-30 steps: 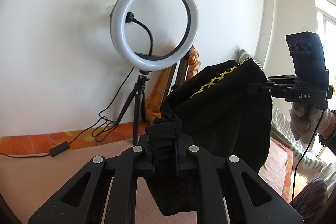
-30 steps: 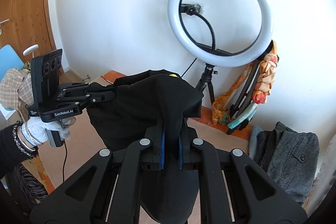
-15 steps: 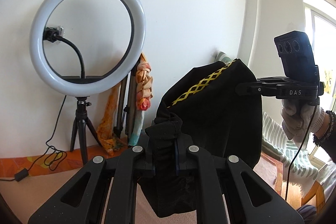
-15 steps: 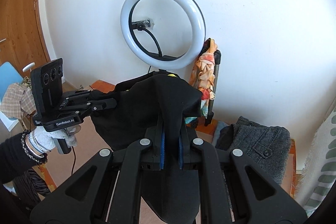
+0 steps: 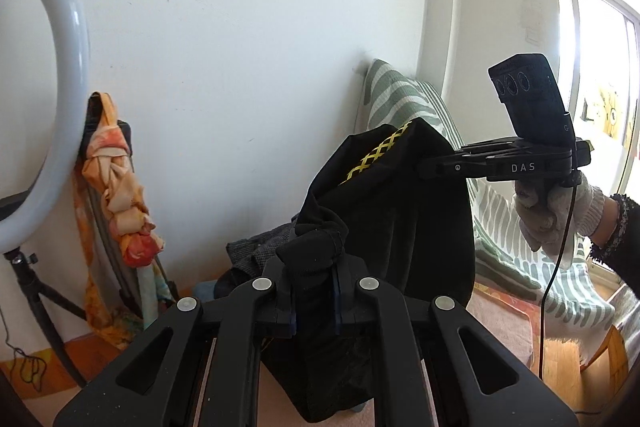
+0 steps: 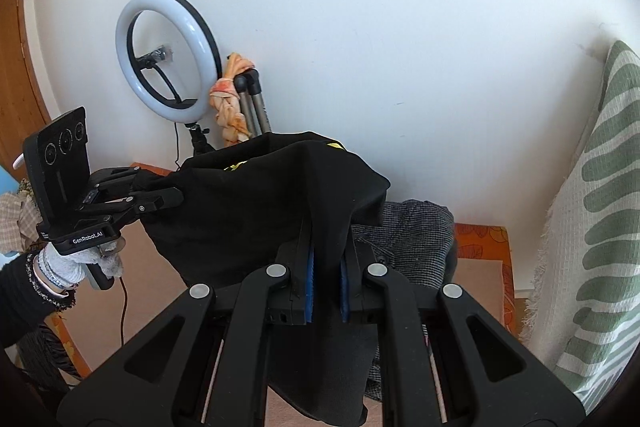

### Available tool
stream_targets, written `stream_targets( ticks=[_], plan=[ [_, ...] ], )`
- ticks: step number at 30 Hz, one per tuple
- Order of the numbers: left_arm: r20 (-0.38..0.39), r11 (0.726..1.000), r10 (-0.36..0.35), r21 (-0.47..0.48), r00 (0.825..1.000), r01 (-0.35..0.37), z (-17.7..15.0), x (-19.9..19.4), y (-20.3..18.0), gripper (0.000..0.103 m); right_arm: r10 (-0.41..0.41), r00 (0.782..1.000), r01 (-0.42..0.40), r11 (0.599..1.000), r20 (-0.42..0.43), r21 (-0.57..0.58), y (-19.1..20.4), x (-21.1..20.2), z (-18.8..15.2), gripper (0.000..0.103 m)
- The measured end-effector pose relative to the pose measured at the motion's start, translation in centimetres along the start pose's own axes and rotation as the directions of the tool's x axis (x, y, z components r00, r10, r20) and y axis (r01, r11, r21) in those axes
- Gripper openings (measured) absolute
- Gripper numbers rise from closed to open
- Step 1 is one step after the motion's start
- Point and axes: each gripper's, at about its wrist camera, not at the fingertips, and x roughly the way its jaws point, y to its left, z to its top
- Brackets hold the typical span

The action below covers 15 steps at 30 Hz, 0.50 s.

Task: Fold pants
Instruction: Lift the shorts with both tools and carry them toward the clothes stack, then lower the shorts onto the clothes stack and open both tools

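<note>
Grip, left tool (image 5: 314, 301): I have its jaws clamped on a bunched black edge of the pants (image 5: 400, 219).
Grip, right tool (image 6: 326, 283): my blue pads (image 6: 309, 287) are pinched together on another fold of the same cloth.
Pants, place: hung in the air between my two tools, doubled over, a yellow criss-cross trim (image 5: 376, 155) along the top edge; the lower part drops out of sight.
Progress: I judge it early to middle; the cloth is lifted and draped in half, nothing is laid flat or squared yet.
Left to do: lay it down, smooth it, finish the folds.
Writing: "DAS" on the right tool's side, "GenRobot.AI" on the left tool's side.
Surroundings: grey garment (image 6: 412, 231) below, ring light (image 6: 168, 55), striped throw (image 6: 596, 211).
</note>
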Motion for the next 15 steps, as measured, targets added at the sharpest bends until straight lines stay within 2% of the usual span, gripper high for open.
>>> stream_targets(
  ticks=[6, 10, 15],
  plan=[
    [-0.03, 0.999, 0.033, -0.015, 0.999, -0.034, 0.8, 5.5, 1.6, 0.01, -0.027, 0.999, 0.028, 0.999, -0.031, 0.023, -5.1, 3.7, -0.4, 0.01],
    [-0.063, 0.997, 0.075, -0.009, 0.995, -0.076, 0.4, 8.2, 2.9, 0.01, -0.024, 0.998, 0.025, 0.999, -0.051, 0.025, -6.6, 6.7, -0.5, 0.01],
    [-0.108, 0.993, 0.114, -0.021, 0.988, -0.117, -0.7, 11.1, 4.1, 0.01, 0.003, 0.998, 0.003, 0.997, -0.069, 0.082, -8.7, 10.0, -1.1, 0.01]
  ],
)
